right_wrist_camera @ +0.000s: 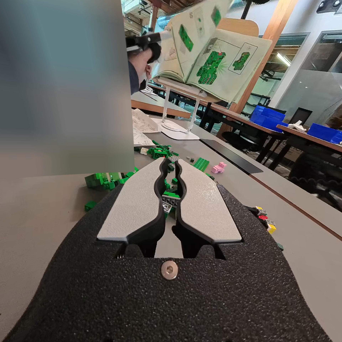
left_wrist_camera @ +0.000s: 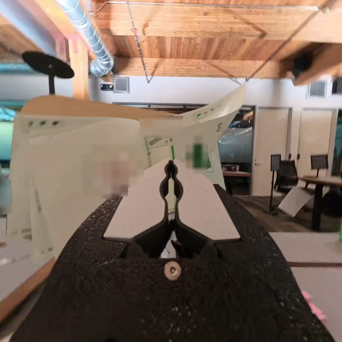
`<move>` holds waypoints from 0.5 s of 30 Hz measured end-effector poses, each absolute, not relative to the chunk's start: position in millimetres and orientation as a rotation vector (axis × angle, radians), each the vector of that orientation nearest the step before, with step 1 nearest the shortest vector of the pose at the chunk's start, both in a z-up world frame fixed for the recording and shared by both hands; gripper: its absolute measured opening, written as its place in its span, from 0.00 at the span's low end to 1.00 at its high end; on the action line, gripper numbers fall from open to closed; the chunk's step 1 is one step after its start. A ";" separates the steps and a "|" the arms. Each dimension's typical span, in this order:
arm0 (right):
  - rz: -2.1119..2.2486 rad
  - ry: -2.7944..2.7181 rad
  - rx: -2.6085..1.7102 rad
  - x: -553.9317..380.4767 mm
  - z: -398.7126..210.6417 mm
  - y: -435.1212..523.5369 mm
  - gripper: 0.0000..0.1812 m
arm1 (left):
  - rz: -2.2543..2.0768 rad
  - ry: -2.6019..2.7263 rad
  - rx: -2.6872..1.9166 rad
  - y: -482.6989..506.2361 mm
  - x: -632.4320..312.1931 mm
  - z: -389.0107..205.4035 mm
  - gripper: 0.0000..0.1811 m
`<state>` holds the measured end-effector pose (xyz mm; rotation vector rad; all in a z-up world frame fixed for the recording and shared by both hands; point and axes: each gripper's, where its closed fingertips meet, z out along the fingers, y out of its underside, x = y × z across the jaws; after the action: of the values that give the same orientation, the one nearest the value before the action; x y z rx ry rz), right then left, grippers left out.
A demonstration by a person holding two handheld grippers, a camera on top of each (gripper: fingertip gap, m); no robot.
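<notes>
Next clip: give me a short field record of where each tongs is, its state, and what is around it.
left tongs: shut on a page of the booklet
right tongs: open, empty, low over the table
under right tongs: loose bricks, green and grey
booklet: open on a white stand
elsewhere: pink figure; blue bins on far tables

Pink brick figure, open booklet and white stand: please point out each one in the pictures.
Pink figure (right_wrist_camera: 219, 167), right wrist view, on its body.
Booklet (right_wrist_camera: 222, 61), right wrist view, on its right-hand page.
Stand (right_wrist_camera: 182, 134), right wrist view, on its flat base.
</notes>
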<state>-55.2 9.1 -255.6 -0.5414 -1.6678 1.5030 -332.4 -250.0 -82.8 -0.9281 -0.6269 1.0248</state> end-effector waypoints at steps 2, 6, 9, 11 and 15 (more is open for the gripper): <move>1.502 -1.668 -0.540 -55.1 -255.8 9.0 0.04 | 0.908 -0.741 -0.829 -273.0 -339.7 -88.5 0.00; 1.504 -1.669 -0.538 -55.1 -255.7 8.7 0.04 | 0.687 -0.935 -0.654 -313.0 -357.2 -109.2 0.00; 1.506 -1.668 -0.536 -55.9 -255.6 8.8 0.04 | 0.593 -1.019 -0.536 -335.8 -362.9 -123.5 0.00; 1.505 -1.667 -0.540 -57.1 -255.6 9.5 0.04 | 0.546 -1.068 -0.482 -348.4 -367.2 -134.1 0.00; 1.506 -1.665 -0.541 -57.3 -255.5 9.8 0.04 | 0.404 -1.152 -0.390 -366.9 -379.4 -157.1 0.00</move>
<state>-57.3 9.8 -255.5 -0.5406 -1.6651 1.5057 -379.4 -366.9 -157.1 -0.3897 -1.1522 0.4042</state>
